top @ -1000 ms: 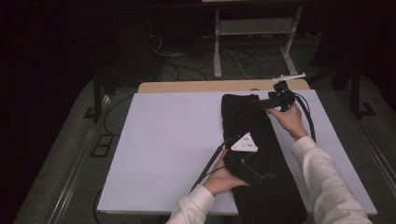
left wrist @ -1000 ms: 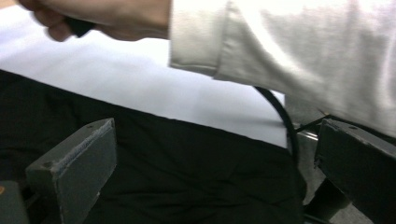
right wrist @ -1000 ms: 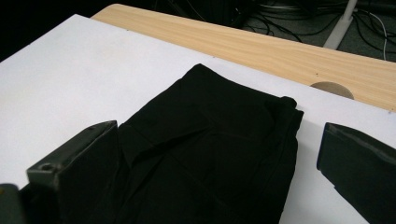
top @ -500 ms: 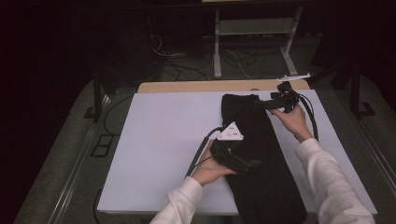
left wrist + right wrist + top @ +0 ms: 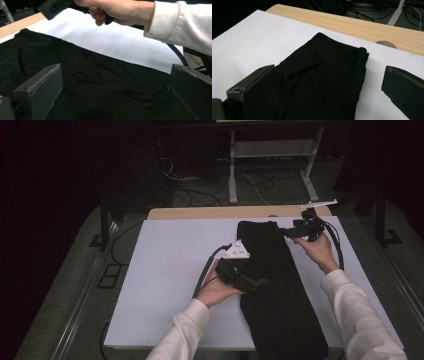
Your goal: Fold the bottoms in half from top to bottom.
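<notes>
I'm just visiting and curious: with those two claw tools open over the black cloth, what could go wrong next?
The black cloth hangs off the near edge of the white table, so a pull there might drag it off. The left gripper hangs open over wrinkled folds and may pinch several layers at once. The right gripper is open beside the cloth's far corner; closing there, it could miss the edge.
</notes>
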Tool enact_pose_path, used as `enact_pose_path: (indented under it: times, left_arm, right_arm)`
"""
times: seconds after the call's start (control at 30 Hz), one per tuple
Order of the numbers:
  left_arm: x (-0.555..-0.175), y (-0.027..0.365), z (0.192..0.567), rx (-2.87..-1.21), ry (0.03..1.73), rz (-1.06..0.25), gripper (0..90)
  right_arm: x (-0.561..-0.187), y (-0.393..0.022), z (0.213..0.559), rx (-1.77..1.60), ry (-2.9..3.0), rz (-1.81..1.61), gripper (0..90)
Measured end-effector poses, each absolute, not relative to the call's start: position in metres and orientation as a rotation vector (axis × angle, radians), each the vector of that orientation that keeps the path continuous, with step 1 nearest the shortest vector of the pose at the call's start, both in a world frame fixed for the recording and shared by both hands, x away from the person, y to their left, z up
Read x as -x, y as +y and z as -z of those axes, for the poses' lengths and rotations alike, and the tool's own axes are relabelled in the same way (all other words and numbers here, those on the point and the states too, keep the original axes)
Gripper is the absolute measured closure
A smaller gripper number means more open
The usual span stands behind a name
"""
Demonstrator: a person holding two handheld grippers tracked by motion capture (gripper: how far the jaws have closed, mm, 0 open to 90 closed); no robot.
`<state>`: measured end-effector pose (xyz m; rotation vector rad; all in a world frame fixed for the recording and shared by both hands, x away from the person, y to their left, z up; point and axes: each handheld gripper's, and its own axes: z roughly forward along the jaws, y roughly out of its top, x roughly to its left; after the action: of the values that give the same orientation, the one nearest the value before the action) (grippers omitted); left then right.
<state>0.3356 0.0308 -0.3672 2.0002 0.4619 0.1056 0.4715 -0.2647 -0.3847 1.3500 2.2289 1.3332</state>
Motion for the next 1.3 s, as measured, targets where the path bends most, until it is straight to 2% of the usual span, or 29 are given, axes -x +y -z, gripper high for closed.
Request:
enact_pose_path:
  times: [1.3]
  left_arm:
    - [-0.422, 0.078, 0.348, -2.052, 0.622, -0.178, 0.0]
  right_arm:
    - [-0.470, -0.272, 0.388, -1.345, 2.275, -1.329, 0.0]
